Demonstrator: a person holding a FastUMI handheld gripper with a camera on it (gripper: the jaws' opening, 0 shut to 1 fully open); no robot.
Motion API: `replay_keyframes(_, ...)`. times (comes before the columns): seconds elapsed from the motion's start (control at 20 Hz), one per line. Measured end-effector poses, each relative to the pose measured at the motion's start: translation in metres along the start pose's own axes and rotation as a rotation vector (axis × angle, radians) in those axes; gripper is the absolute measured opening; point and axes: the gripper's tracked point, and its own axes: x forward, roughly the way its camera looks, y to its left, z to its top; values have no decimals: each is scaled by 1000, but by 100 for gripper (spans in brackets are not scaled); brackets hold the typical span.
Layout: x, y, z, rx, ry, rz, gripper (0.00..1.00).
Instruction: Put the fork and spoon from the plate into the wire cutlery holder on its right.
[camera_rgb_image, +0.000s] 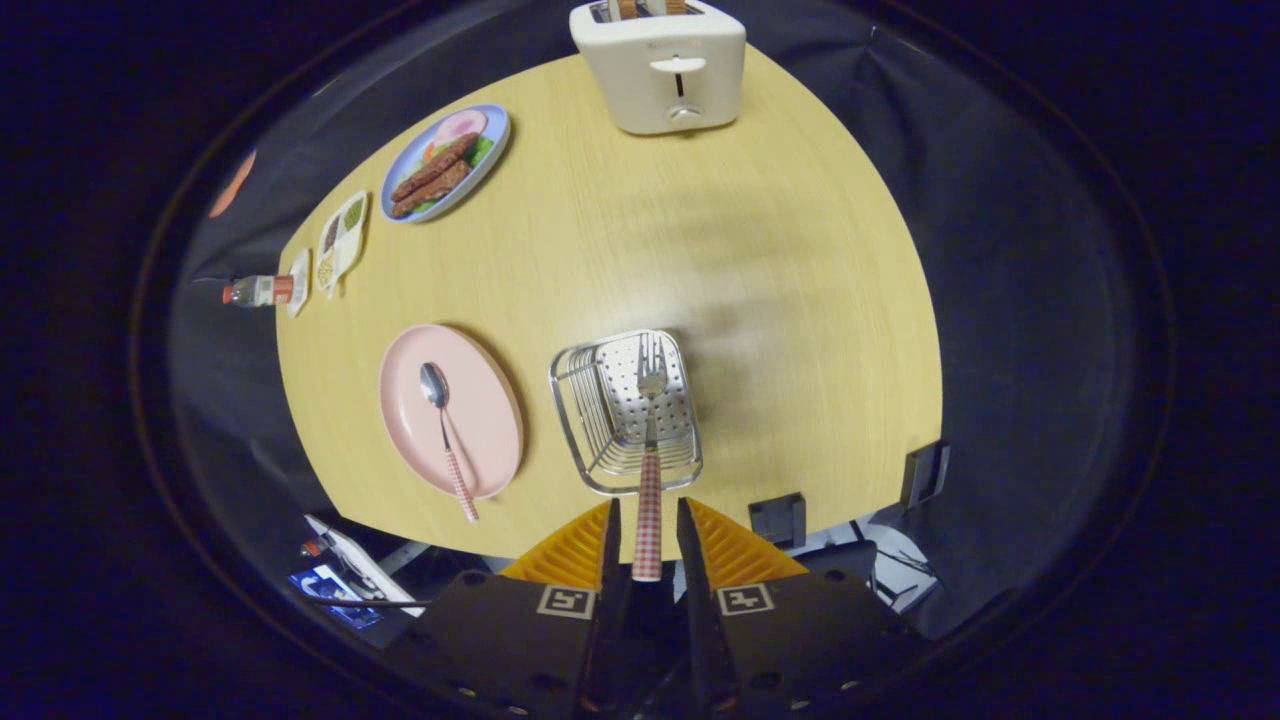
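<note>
**fork poised over the wire holder, spoon waiting on the plate**

the gripper (647, 545) is looking down on the table from above, and its two fingers are pressing from either side on the red-and-white checked handle of a steel fork (650, 450). the fork is pointing away from the fingers, with its tines appearing against the perforated base of the rectangular chrome wire cutlery holder (570, 395), which is standing just ahead of the fingertips. whether the tines are already inside the basket or hanging above its rim cannot be told from this angle.

to the left of the holder, a round pink plate (490, 420) is lying on the pale wooden tabletop (800, 300), and a steel spoon with a matching checked handle (446, 425) is resting on it, bowl away from the gripper, its handle end overhanging the near rim.

farther off, a blue-rimmed plate of sausage and greens (445, 165), a white compartment dish of seasonings (340, 240) and a small bottle with a red cap (255, 291) are sitting along the left of the table; a cream two-slot toaster (660, 70) is standing at the far edge.

judged from this layout, the fork's delivery is the step in hand. the next move is likely calling for lowering the fork into the basket and parting the fingers, then crossing to the spoon.

no brand or readable writing is showing; the square coded markers on the gripper body carry no text.
</note>
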Motion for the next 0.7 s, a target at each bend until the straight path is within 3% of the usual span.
replay_keyframes(0.05,-4,1,5,-16,-44,8,31)
replay_keyframes(0.1,-10,3,13,-35,-96,13,42)
replay_keyframes(0.3,-38,12,40,-144,-386,10,70)
replay_keyframes(0.55,-79,60,32,-275,-771,56,77)
replay_keyframes(0.7,-72,105,-6,-316,-863,123,86)
